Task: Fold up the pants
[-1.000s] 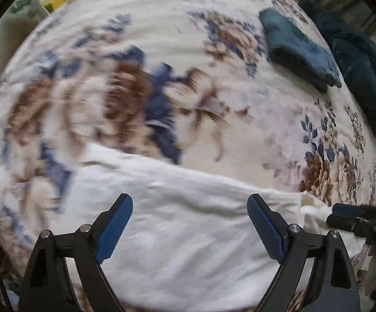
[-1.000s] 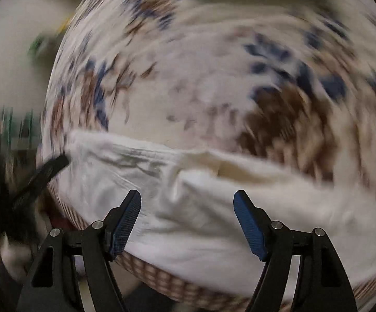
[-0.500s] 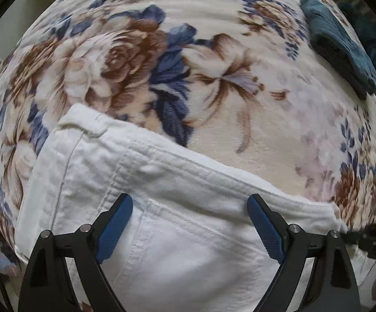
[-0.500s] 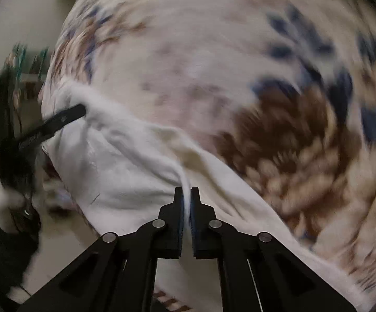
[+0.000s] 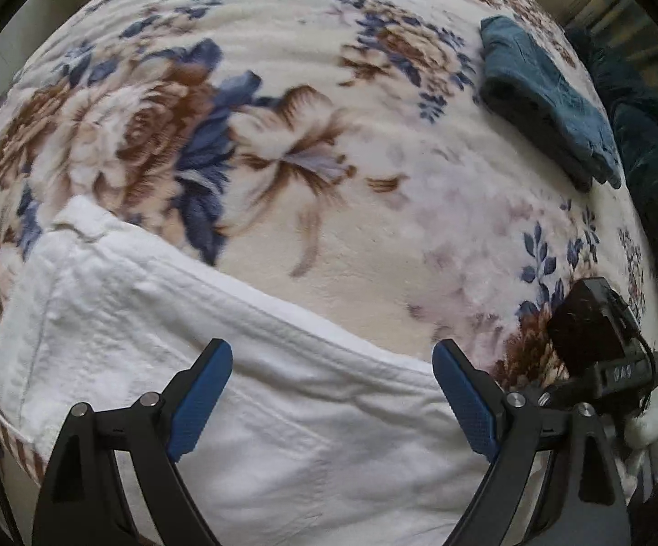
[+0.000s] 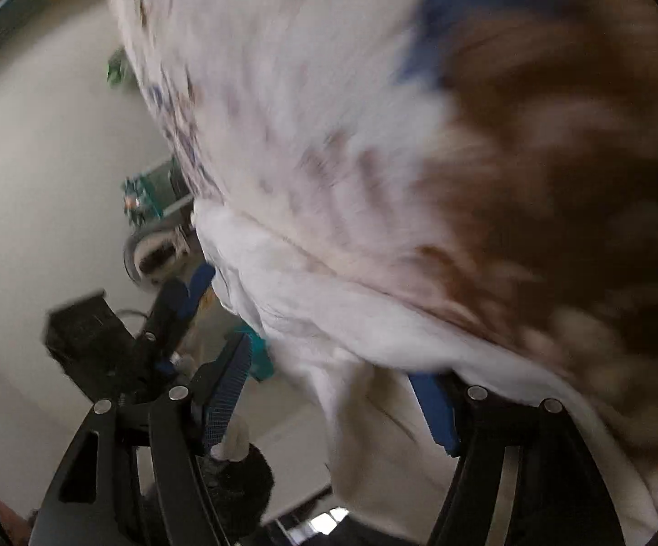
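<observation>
Dropped low and swung toward level since a second ago: right hand-held gripper (image 6: pixel 333 402), view smeared by motion blur. Snapped shut on a fold of the white pants (image 5: pixel 247 391) half a second back, jaws now opening again; white cloth hangs between the blue pads (image 6: pixel 226 391), right pad half hidden behind it, no clear press on the fabric. Shifted a little sideways over the same stretch: left hand-held gripper (image 5: pixel 331 386), pointing steeply down over the pants, jaws spread wide, nothing pinched, blue pads above the cloth.

Pants lying at the near edge of the bed (image 5: pixel 374 245), flat on the flowered blanket, waistband corner at far left of the left wrist view, long seam running across toward the right. Part of the fabric spilling over the bed edge in the right wrist view, dangling below the blanket line.

Folded blue towel (image 5: pixel 542 100) far right on the bed, well apart from the pants. Dark teal cloth (image 5: pixel 656 168) just beside it at the bed's edge. Right gripper's black camera body (image 5: pixel 601 332) visible at lower right of the left wrist view, near the right end of the pants. Gloved hand (image 6: pixel 233 446) and left gripper seen at lower left of the right wrist view, pale floor behind.
</observation>
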### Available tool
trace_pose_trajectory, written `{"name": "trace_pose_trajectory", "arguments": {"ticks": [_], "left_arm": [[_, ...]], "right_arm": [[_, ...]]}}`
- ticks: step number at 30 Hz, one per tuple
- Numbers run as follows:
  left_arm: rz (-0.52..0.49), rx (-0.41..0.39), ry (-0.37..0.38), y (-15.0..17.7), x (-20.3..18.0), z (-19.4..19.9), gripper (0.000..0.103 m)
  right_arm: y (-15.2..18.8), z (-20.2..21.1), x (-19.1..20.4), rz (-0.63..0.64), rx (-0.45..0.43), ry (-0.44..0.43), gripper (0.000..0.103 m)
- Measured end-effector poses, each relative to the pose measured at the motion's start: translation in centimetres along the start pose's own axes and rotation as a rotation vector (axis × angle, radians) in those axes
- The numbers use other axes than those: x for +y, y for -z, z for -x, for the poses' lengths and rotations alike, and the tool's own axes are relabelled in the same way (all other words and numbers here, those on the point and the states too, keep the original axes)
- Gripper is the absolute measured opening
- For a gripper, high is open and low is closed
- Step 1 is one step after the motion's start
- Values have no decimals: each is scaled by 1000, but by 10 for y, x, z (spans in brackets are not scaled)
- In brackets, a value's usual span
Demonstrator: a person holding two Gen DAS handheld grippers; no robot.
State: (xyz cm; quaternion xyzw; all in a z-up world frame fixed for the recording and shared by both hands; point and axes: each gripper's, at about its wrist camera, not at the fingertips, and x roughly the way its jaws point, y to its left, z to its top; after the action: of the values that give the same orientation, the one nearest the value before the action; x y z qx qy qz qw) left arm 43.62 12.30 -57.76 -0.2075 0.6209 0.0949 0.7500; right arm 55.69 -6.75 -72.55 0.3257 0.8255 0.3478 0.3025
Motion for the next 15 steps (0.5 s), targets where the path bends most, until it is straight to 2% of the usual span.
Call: {"name": "trace_pose_trajectory", "arguments": {"ticks": [3, 5, 7, 10, 11, 12, 13, 15], "left_arm": [[33, 47, 0, -2, -2, -8, 90], [144, 84, 91, 7, 11, -6, 90], [249, 146, 142, 15, 22, -12, 90], [402, 237, 221, 26, 39, -24, 90], [428, 252, 232, 27, 42, -25, 90], [468, 270, 257, 27, 46, -25, 90], [493, 280, 272, 26, 48, -25, 90], [556, 319, 287, 24, 53, -25, 90]], "right_arm": [[1, -5, 4, 16, 28, -5, 72], [11, -3, 7, 45, 25, -7, 72], [17, -6, 14, 103, 8, 38, 72], [20, -22, 29, 223, 4, 186, 71], [23, -26, 37, 265, -11, 222, 62], [26, -29, 43, 298, -24, 260, 36], [33, -33, 51, 342, -41, 334, 24], [50, -29, 59, 407, -98, 372, 19]]}}
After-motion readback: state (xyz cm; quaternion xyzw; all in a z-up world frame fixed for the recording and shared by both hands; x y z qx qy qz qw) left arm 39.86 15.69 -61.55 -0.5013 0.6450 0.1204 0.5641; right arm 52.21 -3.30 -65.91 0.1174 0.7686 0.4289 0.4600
